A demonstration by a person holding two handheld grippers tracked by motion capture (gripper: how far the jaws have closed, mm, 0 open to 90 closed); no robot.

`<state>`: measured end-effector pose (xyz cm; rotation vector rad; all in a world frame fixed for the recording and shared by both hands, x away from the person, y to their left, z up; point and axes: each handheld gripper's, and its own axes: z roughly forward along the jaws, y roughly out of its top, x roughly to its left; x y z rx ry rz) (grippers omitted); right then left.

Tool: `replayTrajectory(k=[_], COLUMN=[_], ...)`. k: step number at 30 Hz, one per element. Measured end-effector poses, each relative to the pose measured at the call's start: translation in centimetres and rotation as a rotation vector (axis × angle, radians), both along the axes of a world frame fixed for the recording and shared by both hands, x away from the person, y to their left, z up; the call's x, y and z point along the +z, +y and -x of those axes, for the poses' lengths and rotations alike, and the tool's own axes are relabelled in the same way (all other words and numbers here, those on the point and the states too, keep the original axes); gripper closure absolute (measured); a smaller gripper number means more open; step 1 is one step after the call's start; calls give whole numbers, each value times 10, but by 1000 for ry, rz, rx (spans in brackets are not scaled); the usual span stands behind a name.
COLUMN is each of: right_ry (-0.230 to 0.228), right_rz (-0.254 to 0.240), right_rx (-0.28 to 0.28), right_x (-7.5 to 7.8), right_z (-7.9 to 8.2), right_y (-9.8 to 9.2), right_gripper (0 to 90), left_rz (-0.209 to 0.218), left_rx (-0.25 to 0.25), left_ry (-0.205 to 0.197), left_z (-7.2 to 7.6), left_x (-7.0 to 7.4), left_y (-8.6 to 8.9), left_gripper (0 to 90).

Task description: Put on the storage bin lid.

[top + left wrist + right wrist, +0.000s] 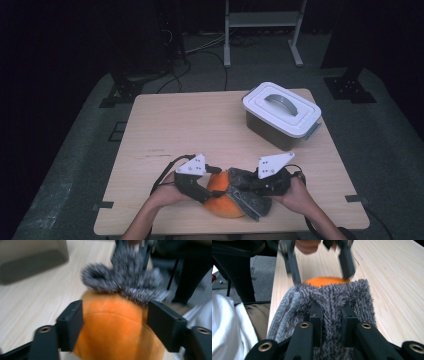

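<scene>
Now, left gripper (115, 322) straddles the orange plush (112, 332), jaws pressing its flanks. Right gripper (332, 315), opposite, pinches the grey cloth (329, 297) over the plush.

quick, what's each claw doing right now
left claw: closed around the orange plush toy.
right claw: shut on the grey fuzzy cloth.

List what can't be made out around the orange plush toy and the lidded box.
- Round orange plush toy: high view, its right side is hidden under the fuzzy grey cloth.
- Grey plastic box with white lid: left gripper view, blurred and cut off at the top edge; contents hidden by the lid.
</scene>
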<state>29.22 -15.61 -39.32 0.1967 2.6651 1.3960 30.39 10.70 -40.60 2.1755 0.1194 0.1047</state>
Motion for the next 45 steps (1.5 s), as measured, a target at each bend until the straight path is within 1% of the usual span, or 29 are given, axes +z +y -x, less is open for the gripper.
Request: replayTrajectory(k=[2, 3, 4, 6, 8, 11, 13, 15, 17, 18, 19, 20, 22, 23, 26, 27, 29, 32, 34, 36, 39, 41, 43, 45], right_ry=[-11, -9, 0, 13, 30, 63, 87, 95, 89, 86, 78, 73, 62, 56, 48, 52, 78, 119, 152, 168, 167, 150, 146, 144], right_rz=[13, 6, -5, -8, -14, -27, -24, -19, -22, -16, -15, -18, -22, -23, -33, -42, -66, -68, -54, -48, -65, -89, -106, -98], right_rx=[7, 6, 3, -3, -14, -39, -60, -72, -70, -67, -61, -54, -44, -41, -39, -42, -45, -46, -57, -67, -83, -80, -69, -57], right_x=[1, 0, 0, -4, -9, -18, -24, -26, -26, -24, -23, -21, -17, -15, -11, -11, -14, -24, -30, -33, -30, -23, -19, -19], right_z=[-2, -2, -3, -3, -2, -1, 0, 1, 1, 2, 1, -1, -5, -7, -11, -12, -12, -10, -10, -11, -11, -12, -13, -13], right_y=[5, 5, 4, 1, -5, -18, -28, -32, -32, -30, -27, -24, -17, -15, -8, -9, -12, -21, -29, -34, -38, -35, -31, -25], right_gripper=[748, 749, 749, 749, 749, 749, 749, 749, 748, 749, 749, 749, 749, 748, 749, 749, 748, 748, 749, 749, 748, 749, 748, 747], left_rz=[3, 4, -2, -8, -3, -9, -13, -12, -8, 3, 29, 38, 3, -16, -27, -25, -22, -12, -12, -14, -11, -14, -16, -19], left_rx=[4, 10, 17, 23, 20, 18, 17, 16, 22, 17, 4, -2, 0, 5, 26, 31, 42, 46, 42, 33, 26, 9, 5, 1], left_ry=[28, 35, 39, 55, 69, 74, 78, 80, 89, 78, 74, 73, 44, 41, 54, 61, 74, 93, 98, 105, 113, 121, 122, 125], left_z=[-3, -5, -7, -9, -11, -12, -12, -13, -12, -12, -11, -10, -8, -9, -12, -13, -16, -18, -18, -18, -18, -18, -17, -17], left_x=[-4, -6, -7, -12, -13, -13, -13, -12, -9, -6, -3, -3, -3, -6, -10, -12, -15, -17, -17, -17, -17, -17, -17, -17], left_y=[4, 7, 10, 14, 17, 17, 18, 18, 17, 16, 15, 13, 7, 6, 12, 15, 22, 26, 26, 26, 26, 26, 27, 29], left_gripper=[332, 346, 355, 372, 380, 384, 385, 379, 333, 305, 283, 276, 255, 256, 313, 329, 348, 353, 353, 353, 354, 357, 357, 358])
